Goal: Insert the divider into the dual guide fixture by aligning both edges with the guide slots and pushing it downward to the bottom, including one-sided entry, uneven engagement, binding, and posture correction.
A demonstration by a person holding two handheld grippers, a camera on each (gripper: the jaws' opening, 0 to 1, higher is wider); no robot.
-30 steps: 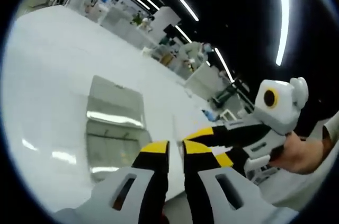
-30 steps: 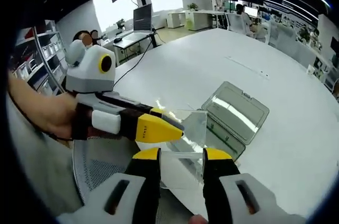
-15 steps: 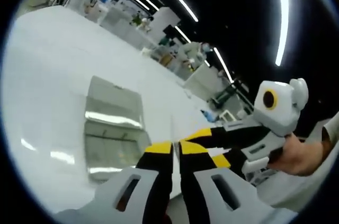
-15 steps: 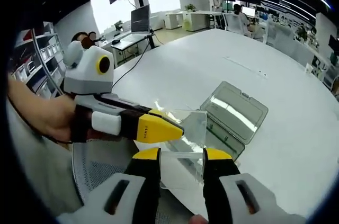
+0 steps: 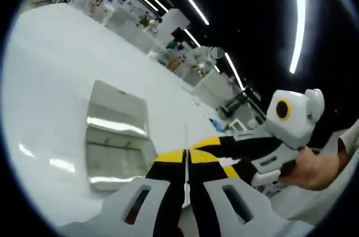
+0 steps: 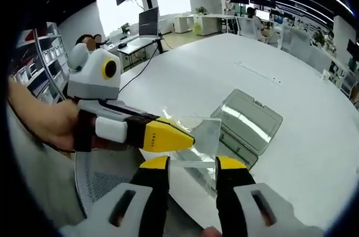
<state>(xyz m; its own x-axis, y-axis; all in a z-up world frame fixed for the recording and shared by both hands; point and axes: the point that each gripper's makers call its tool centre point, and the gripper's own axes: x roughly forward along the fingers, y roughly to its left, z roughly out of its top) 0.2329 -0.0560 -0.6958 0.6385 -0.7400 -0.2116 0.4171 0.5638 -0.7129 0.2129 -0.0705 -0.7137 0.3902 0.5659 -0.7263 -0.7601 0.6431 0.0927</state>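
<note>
The divider [image 6: 197,139] is a small clear plate held in the air over the near table edge. My right gripper [image 6: 193,165] holds it across its width, with the plate's lower edge spanning the gap between the jaws. My left gripper [image 6: 188,139] comes in from the left, its yellow tips shut on the plate's face. In the left gripper view the divider [image 5: 185,153] shows edge-on as a thin line pinched in my left gripper [image 5: 186,157], and the right gripper [image 5: 224,156] reaches in from the right. The clear guide fixture [image 6: 247,125] [image 5: 115,136] lies on the table beyond, apart from both grippers.
The white table [image 6: 224,63] spreads wide around the fixture. A grey mesh seat [image 6: 104,186] sits below its near edge. A person's hands [image 6: 42,125] [image 5: 314,164] grip the tools. Desks and monitors [image 6: 148,21] stand far behind.
My left gripper's jaws have come together onto the divider's face, having stood slightly apart a second ago. The right gripper and the plate have hardly moved.
</note>
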